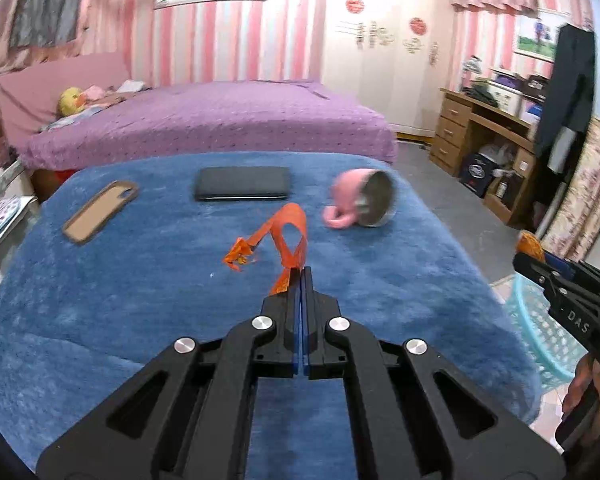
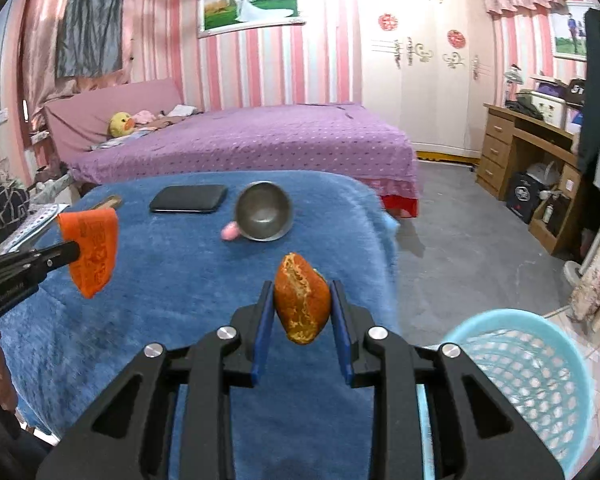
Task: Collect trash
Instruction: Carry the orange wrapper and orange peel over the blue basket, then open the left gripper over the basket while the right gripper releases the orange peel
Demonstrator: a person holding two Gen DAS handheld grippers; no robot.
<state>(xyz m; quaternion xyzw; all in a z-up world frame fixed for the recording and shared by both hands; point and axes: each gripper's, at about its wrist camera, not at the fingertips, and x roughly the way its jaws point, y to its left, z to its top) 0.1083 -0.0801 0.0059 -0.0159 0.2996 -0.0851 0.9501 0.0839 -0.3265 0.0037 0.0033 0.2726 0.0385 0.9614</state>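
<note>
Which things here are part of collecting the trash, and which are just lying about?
For the job: orange wrapper in the left gripper; orange peel in the right gripper; wrapper scrap on the blue blanket; blue basket.

Lying about: phone, phone case, pink mug.

1. My right gripper (image 1: 534, 258) is cut off by the left camera's right edge; only a sliver of the orange peel (image 1: 529, 245) shows above it.
2. The basket (image 1: 540, 320) is partly behind the blue blanket (image 1: 140, 300) and that gripper; in the right camera its rim (image 2: 512, 316) runs off the frame bottom.
3. The pink mug (image 1: 358, 198) is blurred.
4. The phone case (image 2: 108, 202) is mostly hidden behind the orange wrapper (image 2: 92, 252).
5. My left gripper (image 2: 74, 254) is cut off at the left edge there.
</note>
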